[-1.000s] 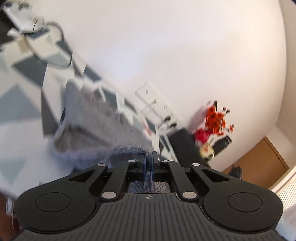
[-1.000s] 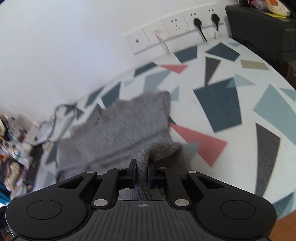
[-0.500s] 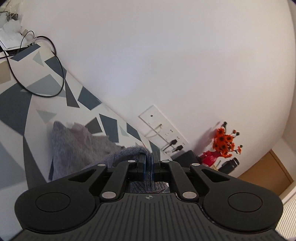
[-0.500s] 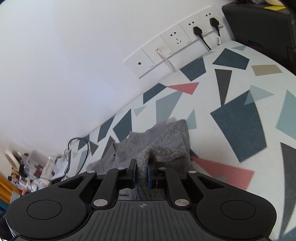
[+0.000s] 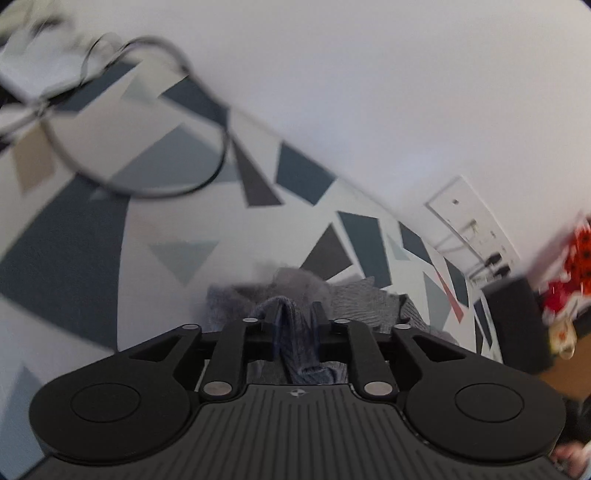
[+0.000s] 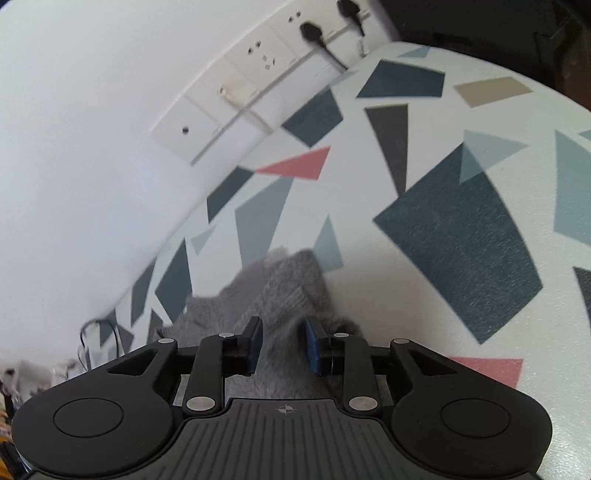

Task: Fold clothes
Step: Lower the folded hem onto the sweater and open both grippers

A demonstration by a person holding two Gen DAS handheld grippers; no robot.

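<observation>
Bright, even daylight; strong motion blur in the left view, fisheye-bent edges, soft shadows.

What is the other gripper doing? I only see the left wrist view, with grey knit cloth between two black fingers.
Observer: The right gripper is opening; the grey garment lies between its blue pads, no longer pinched.
Operator: Where does the garment rest there?
Observer: On the patterned tablecloth, one corner reaching toward the wall.
Operator: My wall is a blur. What's on it?
Observer: Two black plugs sit in the sockets; the socket beside them is free.
</observation>
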